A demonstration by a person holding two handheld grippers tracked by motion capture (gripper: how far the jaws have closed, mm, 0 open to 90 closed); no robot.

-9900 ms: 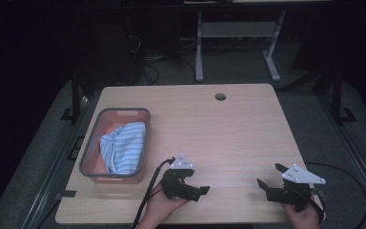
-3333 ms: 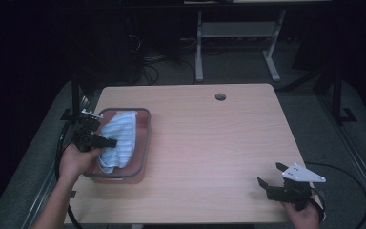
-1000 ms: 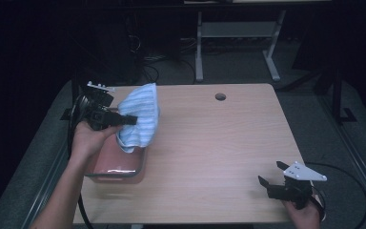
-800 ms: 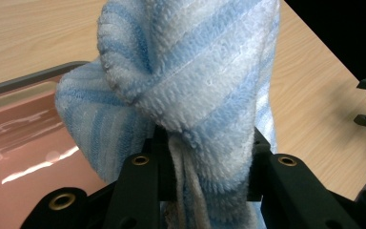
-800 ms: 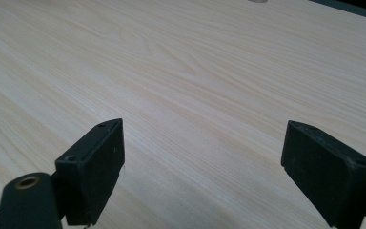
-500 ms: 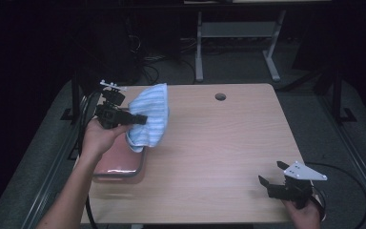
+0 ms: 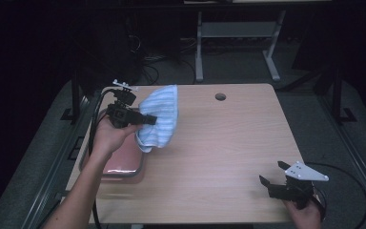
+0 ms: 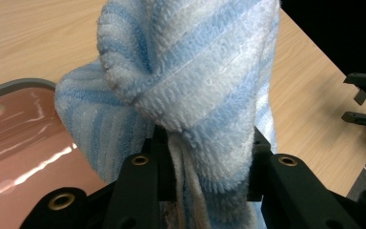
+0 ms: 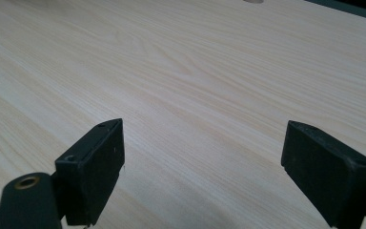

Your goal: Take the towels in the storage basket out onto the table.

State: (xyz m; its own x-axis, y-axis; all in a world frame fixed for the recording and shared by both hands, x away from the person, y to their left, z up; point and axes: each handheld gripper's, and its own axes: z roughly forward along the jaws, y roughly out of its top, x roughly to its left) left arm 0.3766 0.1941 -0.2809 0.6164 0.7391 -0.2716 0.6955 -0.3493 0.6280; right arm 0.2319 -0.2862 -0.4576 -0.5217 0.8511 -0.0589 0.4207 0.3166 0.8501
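Observation:
A blue-and-white striped towel [image 7: 159,117] hangs in the air over the table's left side, bunched up, with my left gripper [image 7: 145,119] shut on it. In the left gripper view the towel [image 8: 190,90] is pinched between the two black jaws and rises above them. Below and to the left lies a pink tray [image 7: 121,162], seen in the left gripper view as a shiny pink tray [image 8: 19,138]. My right gripper [image 7: 271,183] rests at the table's near right corner, open, and the right gripper view has bare wood between its jaws.
The wooden table [image 7: 228,143] has a round cable hole [image 7: 220,97] near its far edge. A metal stand [image 7: 238,33] and cables sit on the dark floor behind. My right gripper [image 8: 364,102] appears far off in the left gripper view.
My left gripper has lifted the towel out of the pink tray and carried it up and to the right. The right gripper has stayed in place.

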